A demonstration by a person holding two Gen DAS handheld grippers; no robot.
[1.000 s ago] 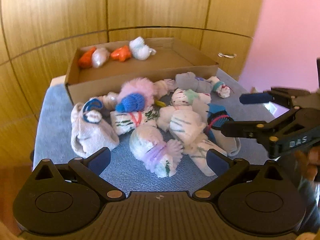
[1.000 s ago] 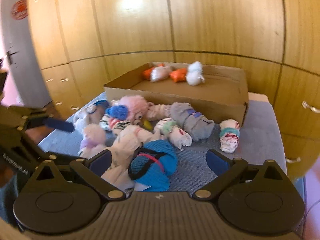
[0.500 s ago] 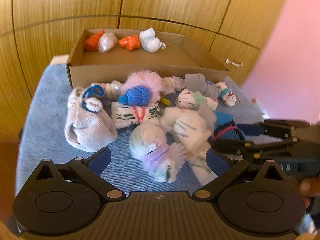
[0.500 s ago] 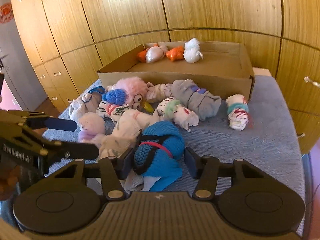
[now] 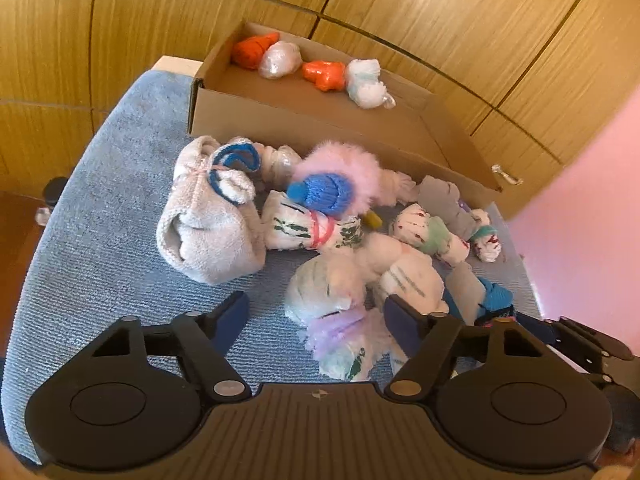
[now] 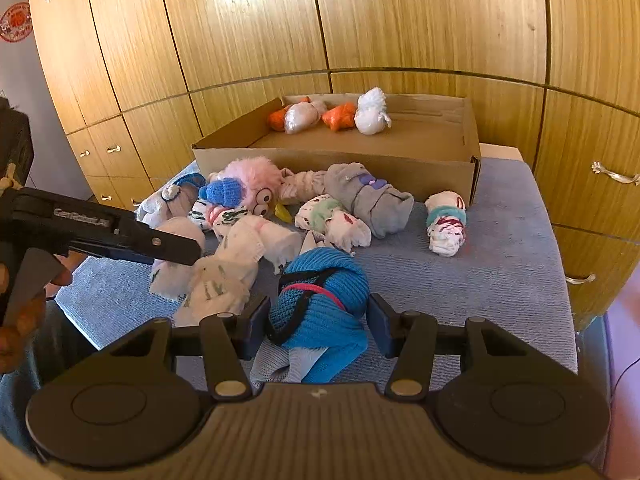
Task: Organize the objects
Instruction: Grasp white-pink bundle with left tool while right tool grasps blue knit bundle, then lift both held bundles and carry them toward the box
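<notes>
Right wrist view: right tool clamps the blue sock bundle, lengthwise toward the camera.

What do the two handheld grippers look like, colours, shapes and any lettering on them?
Both are matte black plastic. The left gripper and right gripper each have a ribbed base, two round discs, linkage arms with silver pivot pins and dark blue fingers. From the right wrist view, the left one carries pale raised lettering, too blurred to read. No cables or sleeves show.

Black plastic tongs, blue pads, silver pivot screws, white lettering
</notes>
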